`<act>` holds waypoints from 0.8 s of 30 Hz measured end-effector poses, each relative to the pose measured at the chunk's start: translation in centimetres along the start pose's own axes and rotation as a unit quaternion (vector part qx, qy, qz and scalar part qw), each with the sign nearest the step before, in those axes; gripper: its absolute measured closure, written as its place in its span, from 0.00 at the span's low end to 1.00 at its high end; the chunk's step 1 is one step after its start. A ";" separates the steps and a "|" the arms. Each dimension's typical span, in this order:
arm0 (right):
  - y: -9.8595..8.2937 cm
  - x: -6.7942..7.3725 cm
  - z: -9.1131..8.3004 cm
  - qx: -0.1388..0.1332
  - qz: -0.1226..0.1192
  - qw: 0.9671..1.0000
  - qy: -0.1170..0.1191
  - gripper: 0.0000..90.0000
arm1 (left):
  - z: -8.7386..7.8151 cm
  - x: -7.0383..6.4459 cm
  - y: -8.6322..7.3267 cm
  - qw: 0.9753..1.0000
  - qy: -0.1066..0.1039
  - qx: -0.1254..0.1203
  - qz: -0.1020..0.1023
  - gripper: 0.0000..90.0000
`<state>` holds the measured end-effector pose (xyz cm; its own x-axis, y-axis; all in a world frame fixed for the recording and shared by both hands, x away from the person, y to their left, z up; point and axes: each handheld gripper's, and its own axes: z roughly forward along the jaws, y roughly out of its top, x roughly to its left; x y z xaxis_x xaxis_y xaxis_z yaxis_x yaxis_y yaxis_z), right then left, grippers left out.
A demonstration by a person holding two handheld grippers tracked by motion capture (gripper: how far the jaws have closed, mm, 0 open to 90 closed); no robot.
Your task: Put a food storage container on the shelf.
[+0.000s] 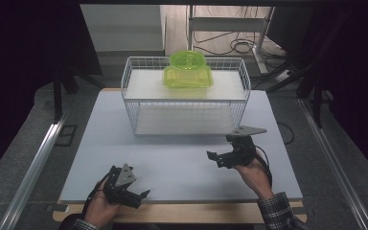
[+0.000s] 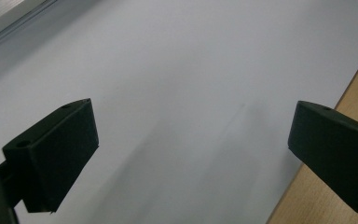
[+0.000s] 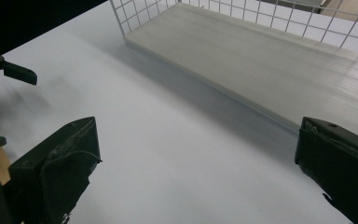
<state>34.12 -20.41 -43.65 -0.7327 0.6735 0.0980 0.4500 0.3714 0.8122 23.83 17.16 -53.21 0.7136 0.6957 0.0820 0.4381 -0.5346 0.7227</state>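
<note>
A white wire rack (image 1: 245,91) with two shelves stands at the back of the white table (image 1: 172,165). On its top shelf sits a translucent green box (image 1: 188,77) with a round green bowl (image 1: 188,59) on top of it. My left gripper (image 1: 142,198) hovers at the table's front left edge, open and empty, its jaws wide apart in the left gripper view (image 2: 191,140). My right gripper (image 1: 218,155) is held at the front right of the rack, open and empty (image 3: 196,154), and points toward the lower shelf (image 3: 261,60).
The table's wooden front edge (image 2: 307,205) runs beside the left gripper. One of the left gripper's fingers (image 3: 21,73) shows at the far left of the right gripper view. Metal rails (image 1: 38,158) flank the table on the floor. Cables (image 1: 239,45) lie behind the rack.
</note>
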 end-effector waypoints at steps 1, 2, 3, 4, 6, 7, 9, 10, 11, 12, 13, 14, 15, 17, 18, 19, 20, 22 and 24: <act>-0.2 0.0 -0.1 0.000 0.000 1.000 0.000 0.00 | 0.0 0.0 0.0 1.000 0.000 0.000 0.000 0.02; -0.4 0.0 -0.2 0.000 0.000 1.000 -0.002 0.00 | 0.0 0.0 0.0 1.000 0.000 0.000 0.001 0.02; -0.6 0.0 -0.2 0.000 -0.001 1.000 -0.004 0.00 | 0.0 0.0 0.0 1.000 0.001 0.001 0.001 0.02; -0.9 0.0 -0.3 -0.001 0.000 1.000 -0.006 0.00 | 0.0 0.0 0.0 1.000 0.001 0.001 0.002 0.02; -1.1 0.0 -0.4 -0.001 0.000 1.000 -0.008 0.00 | 0.0 0.0 0.0 1.000 0.001 0.001 0.002 0.02; -1.6 0.0 -0.5 0.002 0.002 1.000 -0.010 0.00 | 0.1 0.0 0.0 1.000 0.001 0.001 0.003 0.02; -2.1 0.0 -0.6 0.005 0.004 1.000 -0.011 0.00 | 0.1 0.0 0.0 1.000 0.001 0.003 0.004 0.01; -2.3 0.0 -0.6 0.006 0.005 1.000 -0.012 0.00 | 0.1 0.0 0.0 1.000 0.001 0.005 0.005 0.01; -2.5 0.0 -0.6 0.007 0.005 1.000 -0.014 0.00 | 0.1 0.0 0.0 1.000 0.002 0.006 0.006 0.01; -2.5 0.0 -0.6 0.007 0.005 1.000 -0.014 0.00 | 0.1 0.0 0.0 1.000 0.002 0.006 0.006 0.01; -3.0 0.0 -0.7 0.008 0.006 1.000 -0.016 0.00 | 0.2 0.0 0.0 1.000 0.002 0.006 0.007 0.01; -3.2 0.0 -0.7 0.008 0.004 1.000 -0.017 0.00 | 0.2 0.0 0.0 1.000 0.002 0.006 0.007 0.01; -3.4 0.0 -0.7 0.010 0.004 1.000 -0.019 0.00 | 0.2 0.0 0.0 1.000 0.002 0.006 0.007 0.01; -3.8 0.0 -0.8 0.011 0.004 1.000 -0.021 0.00 | 0.2 0.0 -0.1 1.000 0.002 0.006 0.006 0.01; -4.1 0.0 -0.8 0.013 0.004 1.000 -0.023 0.00 | 0.2 0.0 -0.1 1.000 0.002 0.006 0.006 0.01; -4.3 0.0 -0.8 0.015 0.004 1.000 -0.024 0.00 | 0.2 0.0 -0.1 1.000 0.002 0.006 0.007 0.01; -4.6 0.0 -0.8 0.016 0.004 1.000 -0.026 0.00 | 0.2 0.0 -0.1 1.000 0.002 0.007 0.006 0.01; -5.1 0.0 -0.9 0.021 0.007 0.999 -0.027 0.00 | 0.2 0.0 -0.1 1.000 0.002 0.008 0.007 0.01; -5.6 -0.1 -0.8 0.026 0.008 0.999 -0.029 0.00 | 0.2 -0.1 -0.1 1.000 0.002 0.007 0.006 0.01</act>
<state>31.23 -23.04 -47.69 -0.6951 0.7148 0.0772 0.4890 0.3912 0.7796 23.90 17.04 -53.42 0.7170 0.6909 0.0925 0.4374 -0.5492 0.7120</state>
